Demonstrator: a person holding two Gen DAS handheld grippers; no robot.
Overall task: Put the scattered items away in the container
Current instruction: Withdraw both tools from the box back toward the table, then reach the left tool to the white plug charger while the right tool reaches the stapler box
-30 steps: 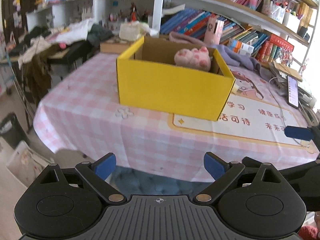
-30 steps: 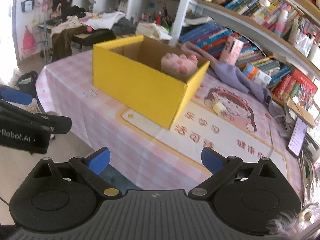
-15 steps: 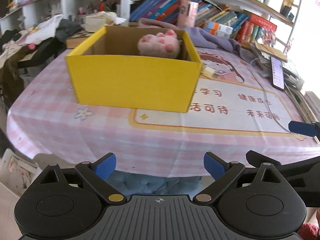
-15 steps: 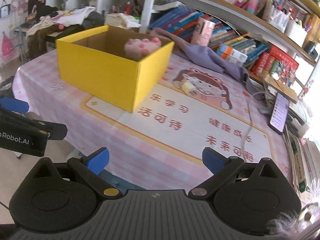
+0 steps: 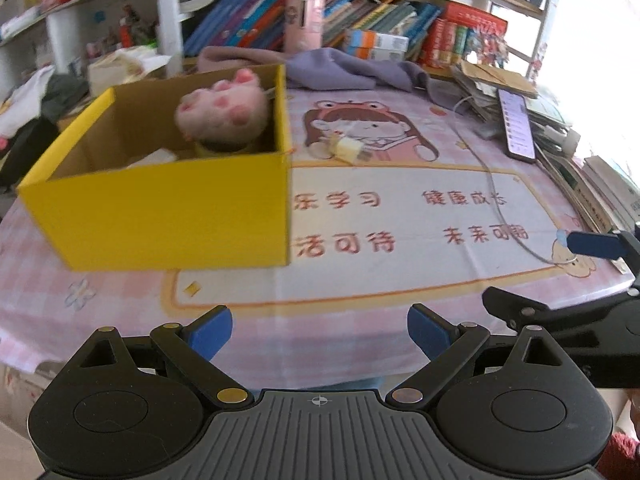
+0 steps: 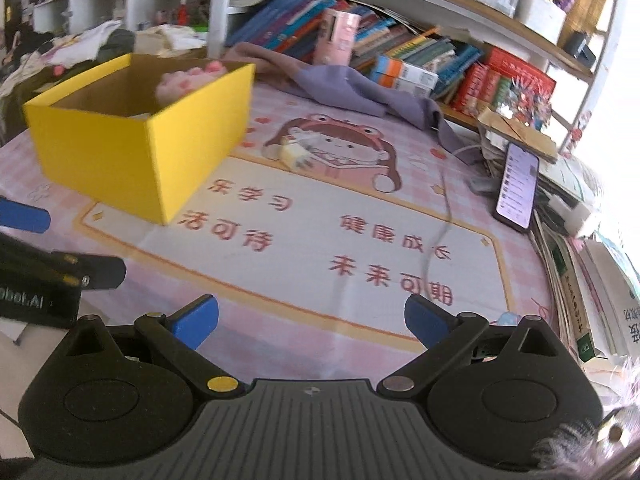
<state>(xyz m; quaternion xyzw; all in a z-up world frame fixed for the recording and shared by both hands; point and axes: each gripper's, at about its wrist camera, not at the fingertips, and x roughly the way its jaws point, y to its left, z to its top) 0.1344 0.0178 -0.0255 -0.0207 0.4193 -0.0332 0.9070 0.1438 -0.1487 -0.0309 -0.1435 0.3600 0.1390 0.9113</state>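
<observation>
A yellow cardboard box (image 5: 172, 208) (image 6: 120, 152) stands on the left of the pink table mat, with a pink plush paw toy (image 5: 222, 114) (image 6: 180, 82) inside it. A small pale yellow item (image 5: 346, 148) (image 6: 294, 154) lies on the mat just right of the box, on the cartoon girl print. My left gripper (image 5: 319, 332) hovers open at the table's near edge with nothing between its fingers. My right gripper (image 6: 311, 322) is open and empty too, over the near part of the mat. Each gripper shows at the side of the other's view.
A purple cloth (image 5: 352, 70) lies behind the box by the bookshelf (image 6: 400, 52). A phone (image 5: 516, 124) (image 6: 516, 184) leans on stacked books and papers at the right, with a white cable (image 6: 440, 216) running across the mat. Clothes pile at the far left.
Both views have swung to the right and moved closer to the table; the box now sits further left and the small yellow item is nearer the centre. Both grippers remain open.
</observation>
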